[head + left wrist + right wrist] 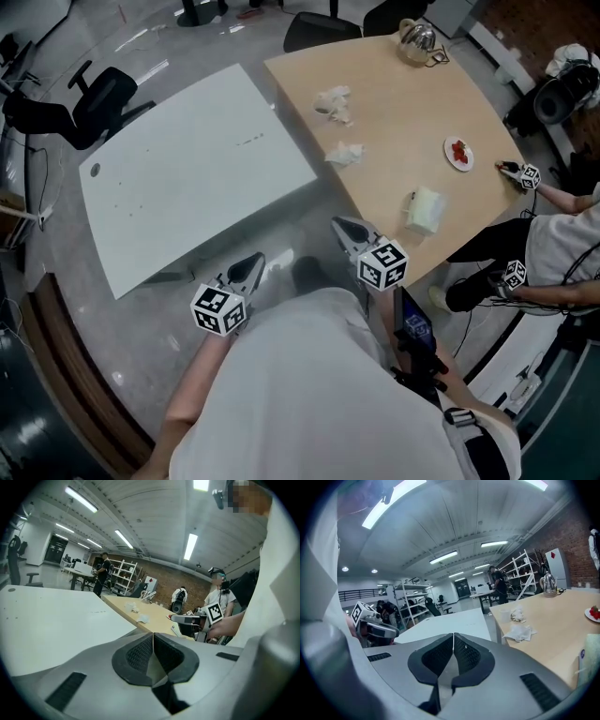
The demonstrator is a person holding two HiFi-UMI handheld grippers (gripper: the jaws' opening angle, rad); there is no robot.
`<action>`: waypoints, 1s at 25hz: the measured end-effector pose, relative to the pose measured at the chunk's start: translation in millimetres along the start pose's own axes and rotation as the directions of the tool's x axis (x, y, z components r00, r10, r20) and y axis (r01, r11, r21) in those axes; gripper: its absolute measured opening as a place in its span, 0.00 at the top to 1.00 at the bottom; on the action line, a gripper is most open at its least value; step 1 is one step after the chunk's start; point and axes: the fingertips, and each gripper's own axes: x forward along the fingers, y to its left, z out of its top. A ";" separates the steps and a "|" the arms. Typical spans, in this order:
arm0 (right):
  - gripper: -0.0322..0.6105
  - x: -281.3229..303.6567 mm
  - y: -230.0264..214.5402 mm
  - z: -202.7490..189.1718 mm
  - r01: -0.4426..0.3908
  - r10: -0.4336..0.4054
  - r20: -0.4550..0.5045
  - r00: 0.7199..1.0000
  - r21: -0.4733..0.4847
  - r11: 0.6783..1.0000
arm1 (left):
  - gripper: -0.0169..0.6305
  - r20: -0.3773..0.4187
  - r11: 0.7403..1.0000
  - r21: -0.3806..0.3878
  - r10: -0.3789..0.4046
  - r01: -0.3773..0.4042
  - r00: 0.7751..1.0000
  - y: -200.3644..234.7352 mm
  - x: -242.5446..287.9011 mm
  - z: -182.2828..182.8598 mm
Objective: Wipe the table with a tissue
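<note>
Jaws on both tools are pressed together with nothing between them: we see the left gripper (153, 639) and the right gripper (453, 639) each closed and empty in their own views. Neither is over the wooden bench (403, 112); both hang off its near corner, in the gap by the white bench (187, 159).

Our crumpled tissue (344, 154) lies on the wood at twelve o'clock from the right gripper. A second wad (334, 102) sits beyond it, again at twelve, and a tissue pack (425, 210) is at three o'clock.

What worries us most is arriving with the jaws closed. Closed tips would only shove the light paper along the wood instead of taking it, so we judge they must part first. A pinch on one loose corner could tear the tissue or let it slip during the wipe. A wide sweep toward two o'clock from the right gripper could knock the plate (458, 154) with its red food. Another person's gripper (527, 175) rests by that edge, so we could collide there
</note>
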 end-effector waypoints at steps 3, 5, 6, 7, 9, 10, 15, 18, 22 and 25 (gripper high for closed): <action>0.92 9.5 -6.1 1.6 0.001 -0.001 -0.010 1.000 -0.002 1.000 | 0.95 0.015 1.000 -0.005 0.010 -0.010 1.000 11.8 1.2 8.2; 0.92 24.3 -16.7 20.6 -0.002 0.002 -0.002 1.000 -0.032 0.999 | 0.95 0.041 1.000 -0.006 0.019 -0.018 0.999 24.9 11.3 23.8; 0.92 32.8 -20.8 29.3 -0.007 0.007 0.001 1.000 -0.044 0.999 | 0.95 0.051 1.000 -0.007 0.025 -0.025 0.998 31.2 15.3 30.2; 0.92 40.5 -23.8 33.8 -0.013 0.013 0.000 1.000 -0.048 0.999 | 0.95 0.056 0.999 -0.007 0.031 -0.031 0.998 36.5 17.8 34.0; 0.92 51.5 -28.9 35.2 -0.022 0.022 -0.003 1.000 -0.042 0.999 | 0.95 0.050 0.999 -0.008 0.035 -0.034 0.998 43.7 22.1 35.8; 0.92 54.5 -32.4 36.1 -0.021 0.021 -0.004 1.000 -0.037 0.999 | 0.95 0.043 0.999 -0.009 0.031 -0.031 0.999 46.2 26.3 36.3; 0.92 61.6 -51.8 45.8 0.007 -0.007 -0.006 1.000 -0.034 0.999 | 0.95 0.039 1.000 -0.007 -0.009 0.009 0.999 51.2 53.4 53.1; 0.92 75.7 -70.3 52.3 0.015 -0.015 -0.016 1.000 -0.030 0.999 | 0.95 0.026 0.999 0.007 -0.034 0.034 0.999 58.4 77.1 68.9; 0.92 83.6 -90.3 57.4 0.028 -0.030 -0.035 0.999 -0.041 0.999 | 0.95 0.004 0.998 0.014 -0.056 0.056 0.998 63.3 101.0 81.7; 0.92 86.2 -106.3 57.6 0.051 -0.052 -0.041 0.998 -0.039 0.998 | 0.95 -0.015 0.998 0.014 -0.061 0.062 0.998 68.3 111.8 84.7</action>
